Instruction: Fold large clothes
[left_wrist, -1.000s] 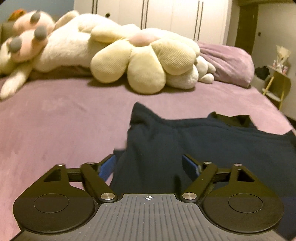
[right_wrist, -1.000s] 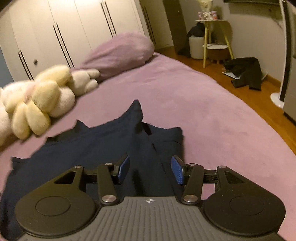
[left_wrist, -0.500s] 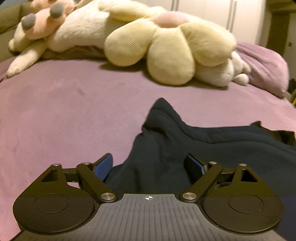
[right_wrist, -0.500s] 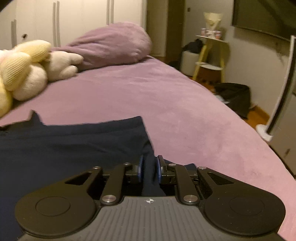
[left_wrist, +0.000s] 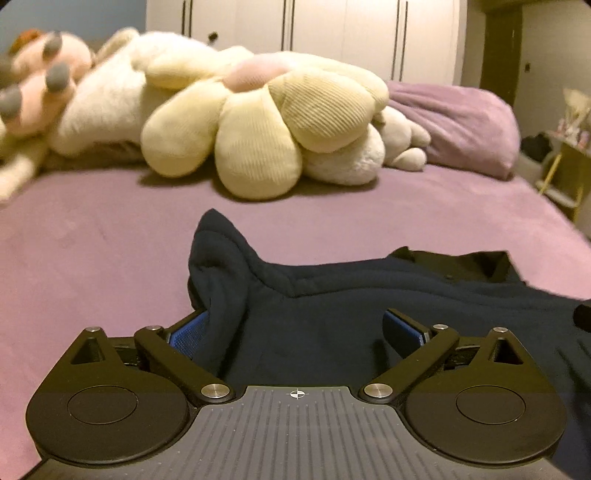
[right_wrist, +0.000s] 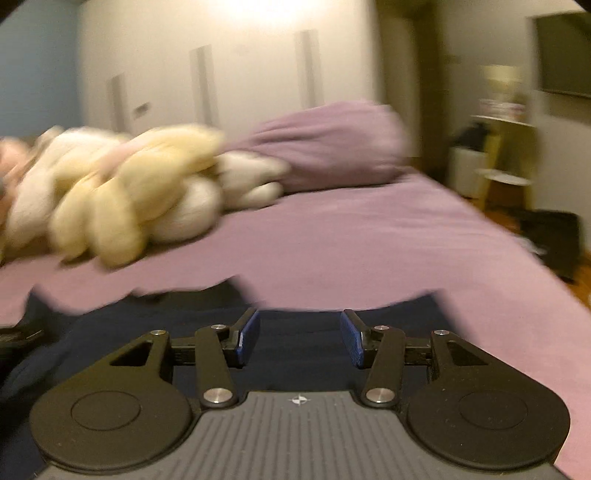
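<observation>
garment: dark navy garment (left_wrist: 332, 314), thick fleecy-looking knit, lies spread on the purple bed (left_wrist: 92, 258) toward its near edge; mostly flat, not neatly squared
garment left end: bunched into a raised peak (left_wrist: 214, 236) that stands up off the cover, deep fold running down below it
garment far edge: uneven; a darker inner layer (left_wrist: 461, 262) shows at the far right in the left wrist view, possibly lining or neck opening, can't tell which
garment right end: far edge wavy, right corner ends short of the bed's right edge; right wrist view is motion-blurred, detail poor
left gripper (left_wrist: 295, 325): jaws opening, spread wide; cloth lies between and under them; left blue pad (left_wrist: 188, 328) partly tucked behind the fold, right pad clear of the cloth, no clamp
right gripper (right_wrist: 299, 336): jaws opening, roughly half spread; navy cloth below and between, pads (right_wrist: 247, 332) not pressing on it
bed far end: cream flower plush (left_wrist: 266, 125) and white plush toys, purple pillow (left_wrist: 454, 125) at far right corner; all well apart from the garment
background: white wardrobe doors (left_wrist: 314, 33) behind the bed
</observation>
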